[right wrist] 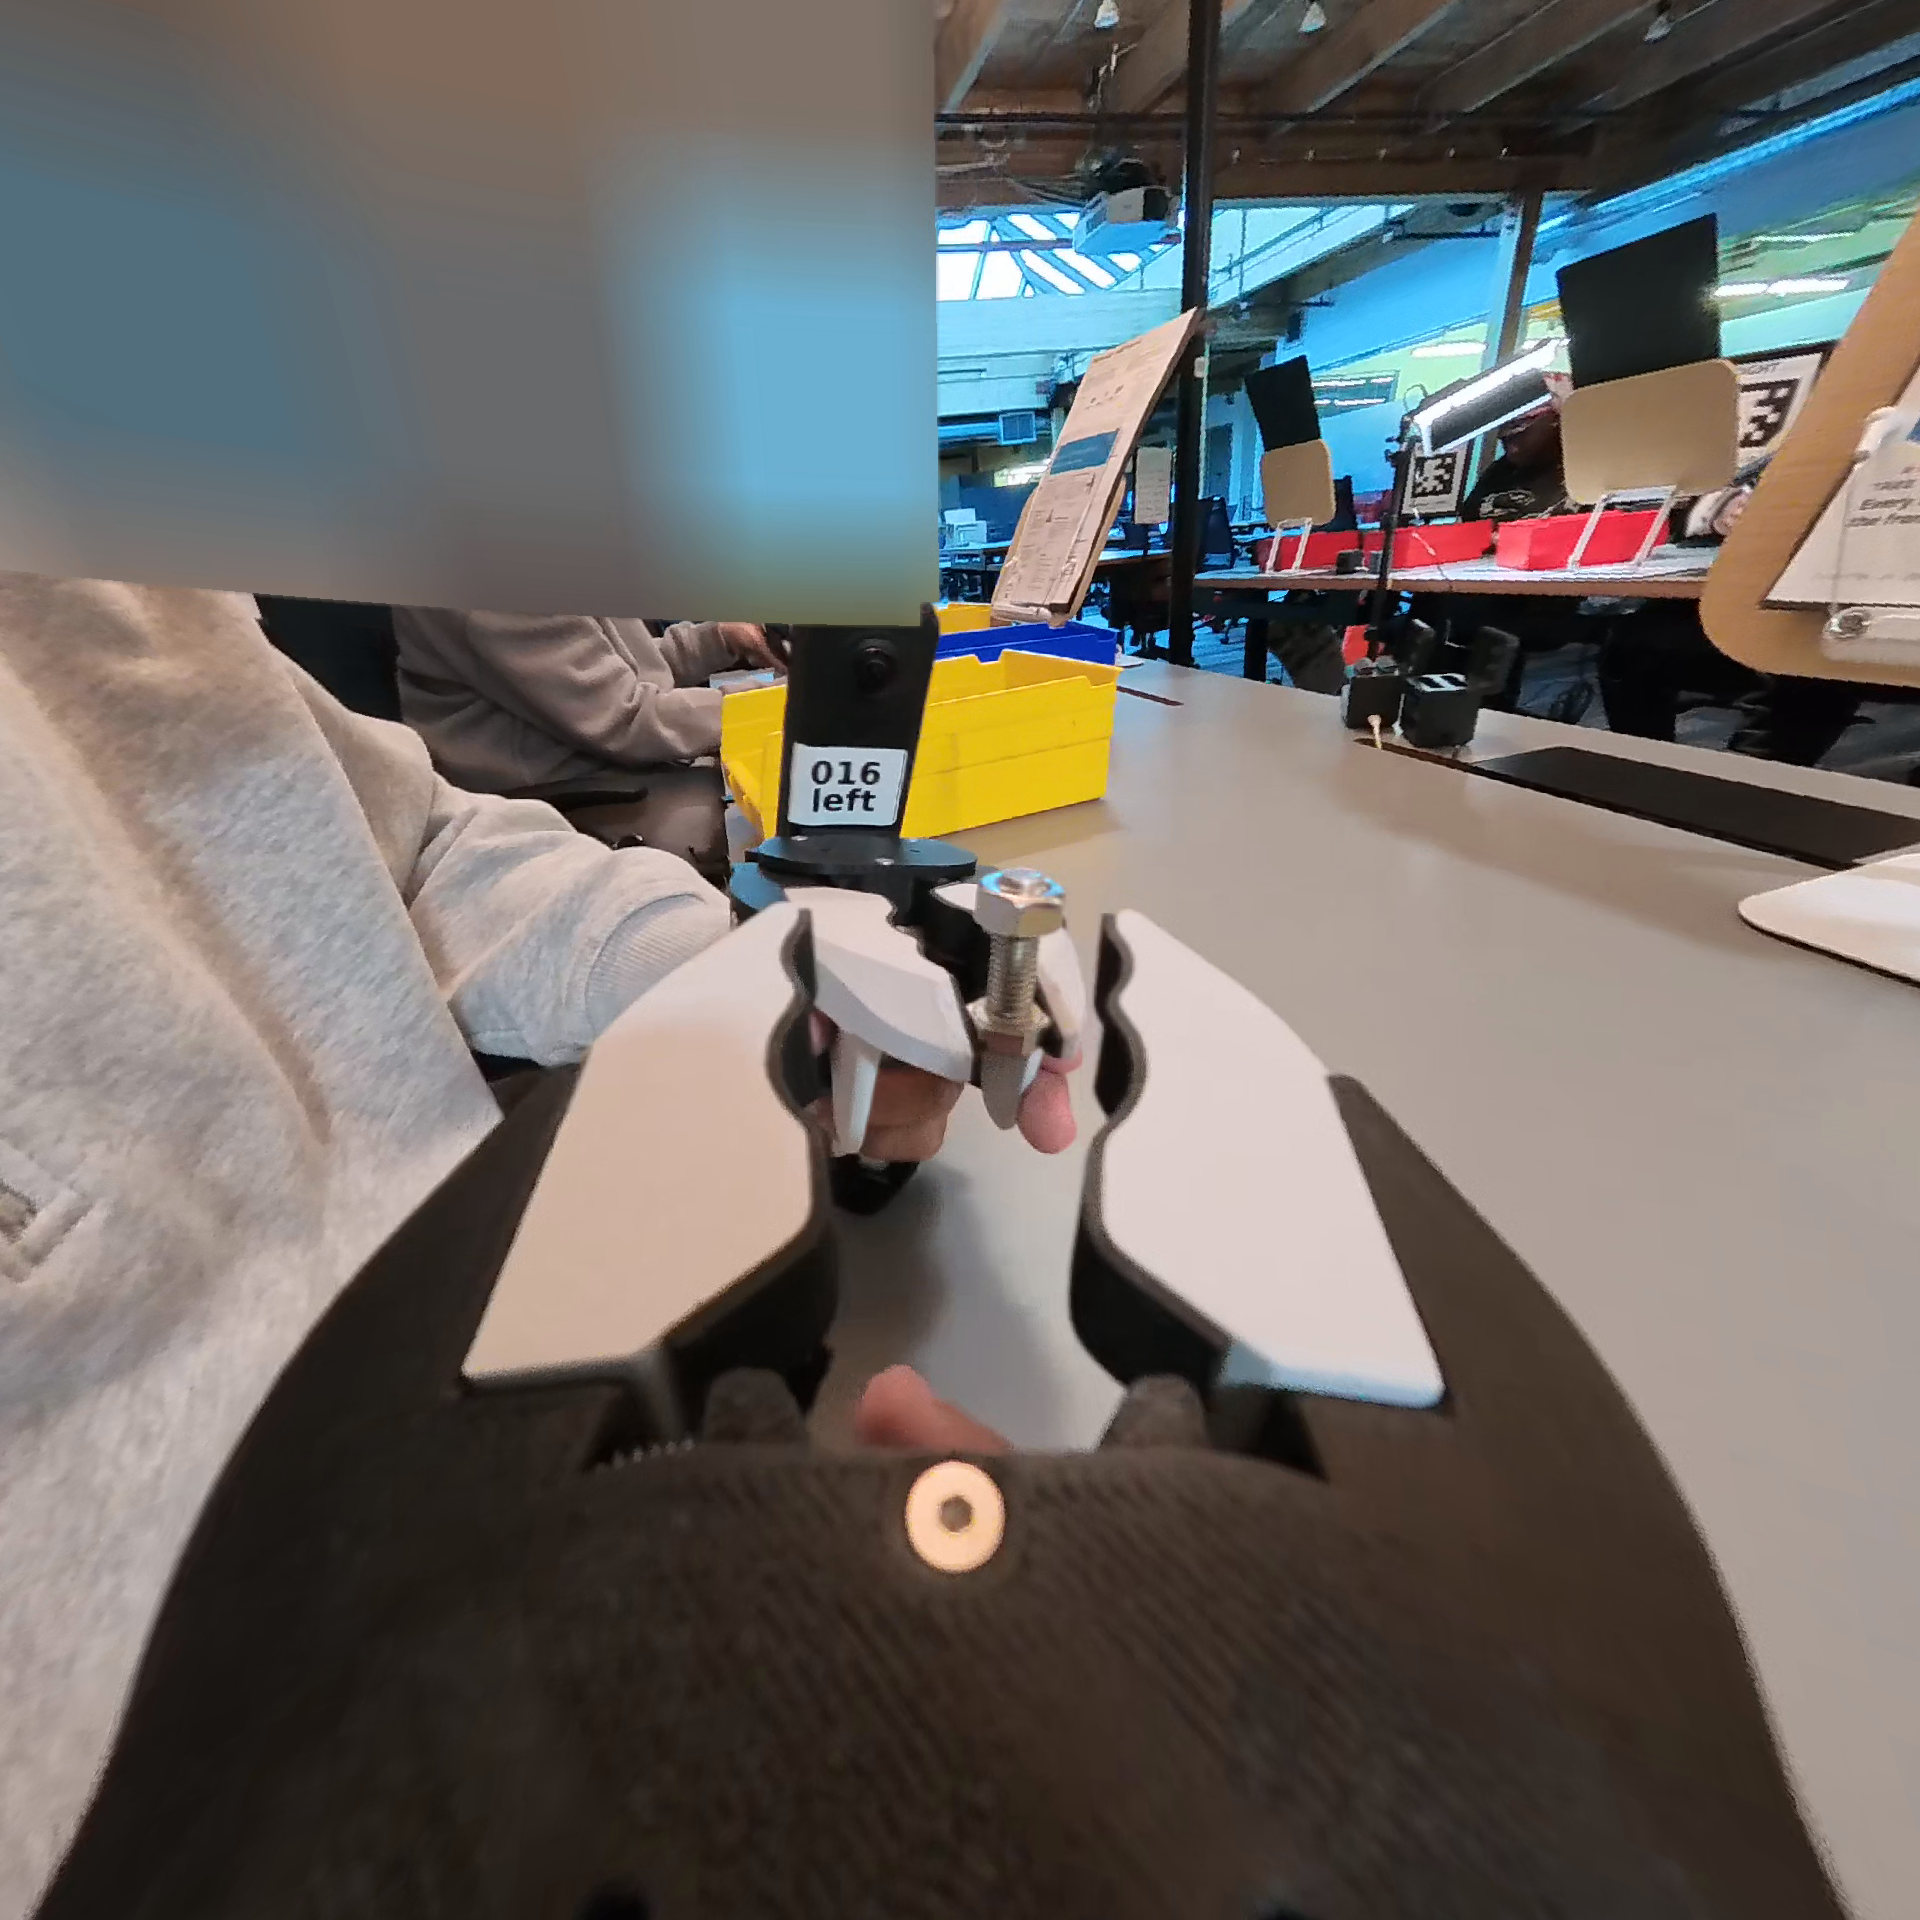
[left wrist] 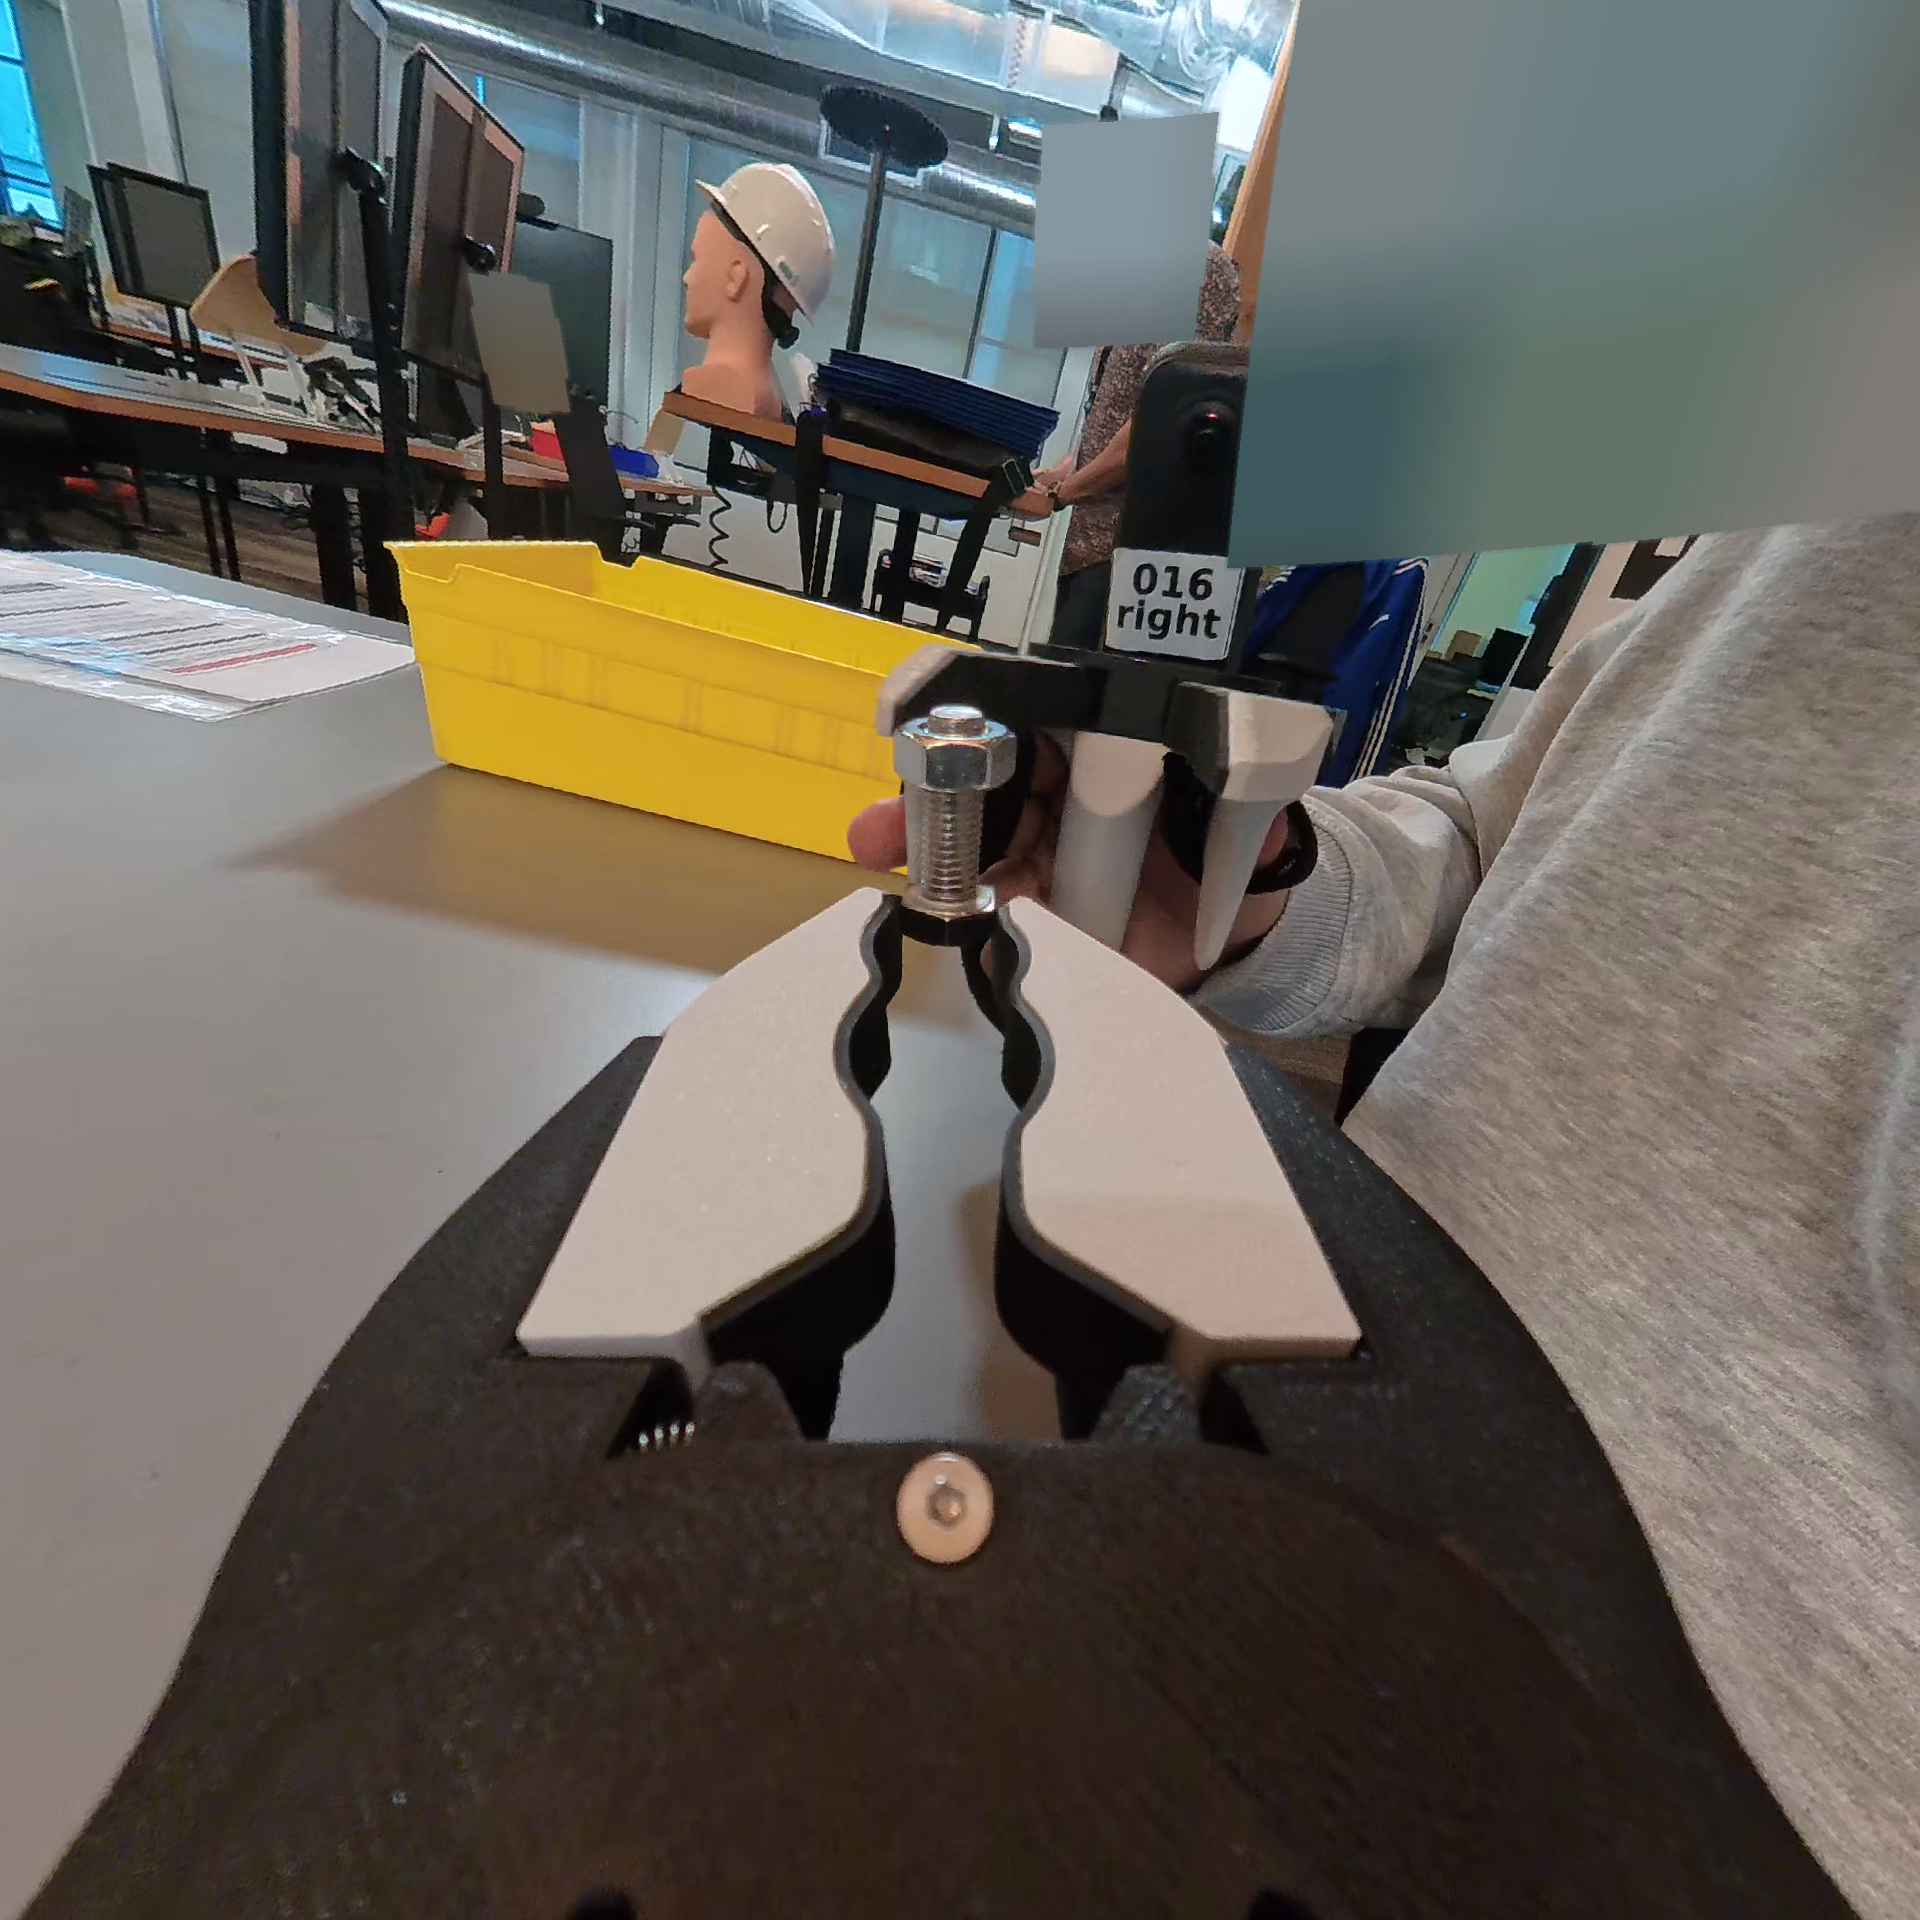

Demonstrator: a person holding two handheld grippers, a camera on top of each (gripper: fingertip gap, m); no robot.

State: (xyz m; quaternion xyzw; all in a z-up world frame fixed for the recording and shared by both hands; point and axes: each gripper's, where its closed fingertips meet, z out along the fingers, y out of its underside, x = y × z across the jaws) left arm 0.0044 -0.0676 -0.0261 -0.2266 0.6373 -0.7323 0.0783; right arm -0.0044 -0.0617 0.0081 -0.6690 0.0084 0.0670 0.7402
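Holding a bolt [left wrist: 951,821] upright over the bench [left wrist: 260,987].
The left gripper [left wrist: 945,920] pinches its bottom end; the right gripper [right wrist: 951,987] waits wide open, holding nothing.

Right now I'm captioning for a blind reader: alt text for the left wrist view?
The left gripper is shut on a silver threaded steel bolt with a hex nut, held upright above a grey table. The open right gripper and a yellow plastic bin sit behind.

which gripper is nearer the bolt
Left. The left gripper is shut on the bolt, holding it upright by its lower end. The right gripper is open, apart from the bolt, facing it.
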